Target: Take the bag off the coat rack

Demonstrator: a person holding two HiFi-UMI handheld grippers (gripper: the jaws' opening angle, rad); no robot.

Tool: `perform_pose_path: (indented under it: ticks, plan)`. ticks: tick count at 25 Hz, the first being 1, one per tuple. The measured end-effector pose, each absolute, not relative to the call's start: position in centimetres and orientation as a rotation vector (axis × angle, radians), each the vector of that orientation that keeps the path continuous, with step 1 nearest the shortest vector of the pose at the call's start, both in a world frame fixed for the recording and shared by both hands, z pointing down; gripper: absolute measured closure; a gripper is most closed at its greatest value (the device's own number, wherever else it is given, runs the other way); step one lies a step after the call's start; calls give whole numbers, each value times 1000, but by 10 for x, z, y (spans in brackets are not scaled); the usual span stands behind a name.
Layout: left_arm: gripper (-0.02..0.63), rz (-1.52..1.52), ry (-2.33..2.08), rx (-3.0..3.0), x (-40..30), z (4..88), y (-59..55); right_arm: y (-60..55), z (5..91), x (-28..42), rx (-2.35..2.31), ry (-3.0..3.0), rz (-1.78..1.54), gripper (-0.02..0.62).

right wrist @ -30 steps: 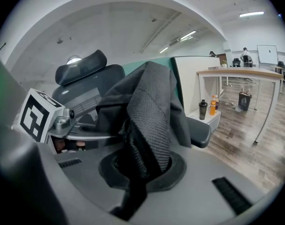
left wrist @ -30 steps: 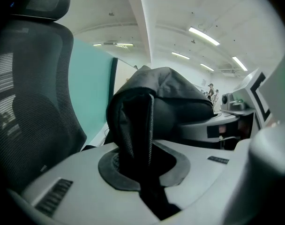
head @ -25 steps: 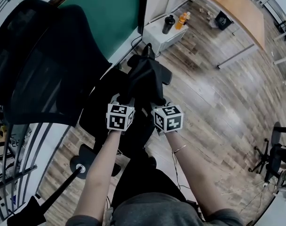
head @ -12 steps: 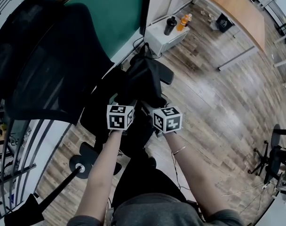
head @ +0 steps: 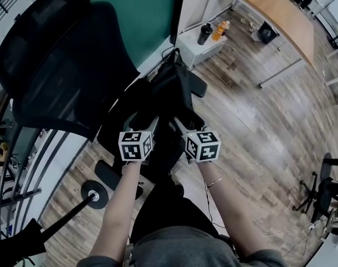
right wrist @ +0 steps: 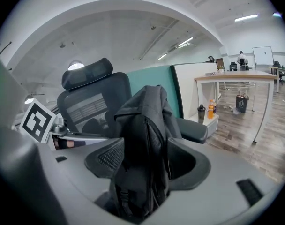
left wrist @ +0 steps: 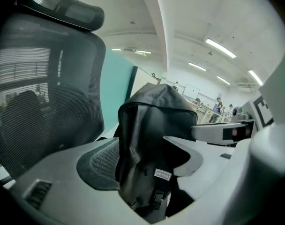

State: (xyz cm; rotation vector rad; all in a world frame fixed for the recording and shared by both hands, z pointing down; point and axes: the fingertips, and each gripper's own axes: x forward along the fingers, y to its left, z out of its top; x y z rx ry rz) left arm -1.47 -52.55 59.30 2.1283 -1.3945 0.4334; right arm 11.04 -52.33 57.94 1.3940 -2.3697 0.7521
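Looking down through the head view, I see my two grippers reaching forward side by side to the black bag [head: 168,90]. It stands upright on the seat of a black mesh office chair [head: 58,60], in front of the backrest.

In the left gripper view, the left gripper [left wrist: 142,161] has its jaws opening, already spread wide, with the lower part of the bag, its small label and its buckles between them. The mesh pad [left wrist: 102,161] on one side sits just beside the fabric. I can't tell whether it touches, but nothing is pinched.

In the right gripper view, the right gripper [right wrist: 147,163] is also opening, less wide. The bag's side panel and zipper edge stand between its jaws, and the cloth hangs loose rather than squeezed. So both grippers have let go.

A black pole on a round base [head: 94,193] stands on the wood floor at my lower left, well apart from the bag.
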Motion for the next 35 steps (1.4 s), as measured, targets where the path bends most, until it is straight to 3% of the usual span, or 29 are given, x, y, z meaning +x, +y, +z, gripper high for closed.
perform_pose_path:
  ticks: [11, 18, 29, 35]
  plan:
    - [333, 377, -1468, 2164, -17, 555, -477, -470, 552, 130, 1452, -2407, 680, 361]
    - [418, 357, -1529, 2175, -14, 530, -444, -440, 532, 134, 1434, -2454, 663, 407]
    - [562, 335, -1584, 2217, -6, 500, -402, -407, 504, 152, 1415, -2516, 592, 589]
    - [574, 356, -1603, 2210, -9, 497, -381, -394, 501, 161, 1406, -2523, 601, 592]
